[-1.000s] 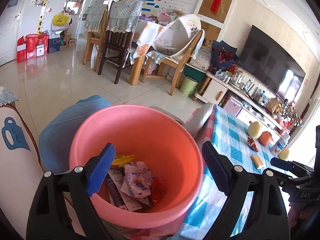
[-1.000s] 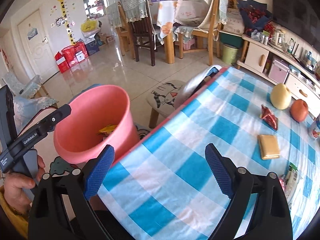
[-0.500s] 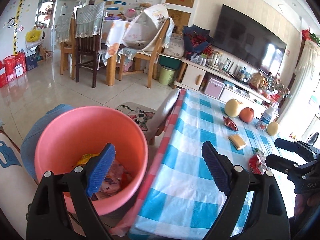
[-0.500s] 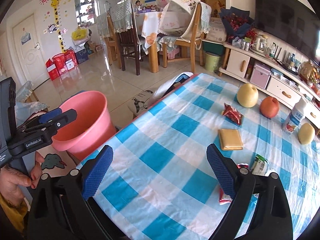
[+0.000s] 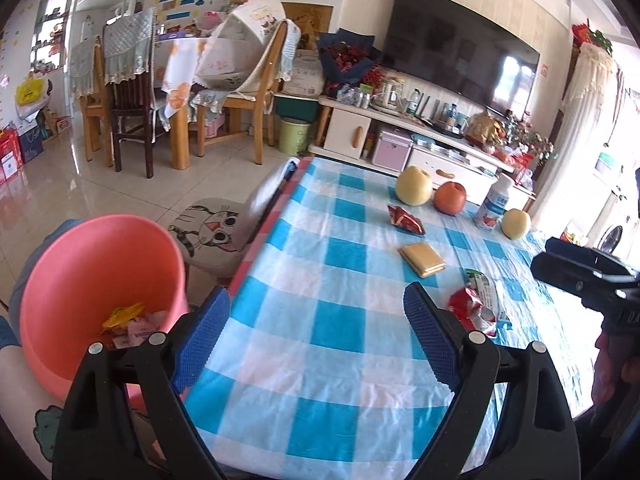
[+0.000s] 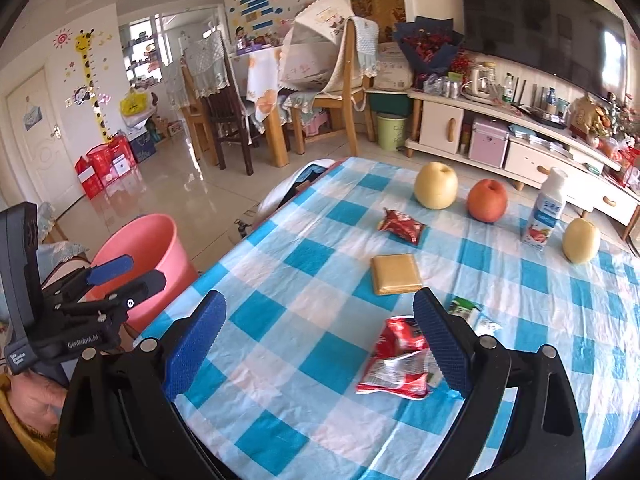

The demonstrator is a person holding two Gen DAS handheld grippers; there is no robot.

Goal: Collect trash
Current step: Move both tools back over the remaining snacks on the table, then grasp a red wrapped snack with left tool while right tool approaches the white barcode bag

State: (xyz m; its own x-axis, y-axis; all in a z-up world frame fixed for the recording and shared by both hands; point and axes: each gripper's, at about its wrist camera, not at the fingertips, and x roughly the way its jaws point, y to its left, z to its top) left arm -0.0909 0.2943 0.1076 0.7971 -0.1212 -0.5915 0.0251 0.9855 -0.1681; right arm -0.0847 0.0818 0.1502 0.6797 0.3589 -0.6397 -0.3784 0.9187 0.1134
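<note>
A pink bin (image 5: 96,280) with wrappers inside stands on the floor left of the checked table (image 5: 320,340); it also shows in the right wrist view (image 6: 148,248). A crumpled red wrapper (image 6: 396,360) lies near the table's front, beside a green-white wrapper (image 6: 468,312). A tan flat packet (image 6: 396,274) and a small red wrapper (image 6: 402,226) lie farther back. My left gripper (image 5: 316,338) is open and empty over the table's left front corner. My right gripper (image 6: 320,340) is open and empty, its right finger next to the crumpled red wrapper.
Two yellow pears (image 6: 436,186), a red apple (image 6: 487,200) and a milk bottle (image 6: 546,210) stand at the table's far side. A cat-print stool (image 5: 212,236) stands by the table's left edge. Dining chairs and a TV cabinet are behind.
Both grippers have swung right from the pink bin toward the table. The bin has slid to the left of both views and the wrappers have come into view.
</note>
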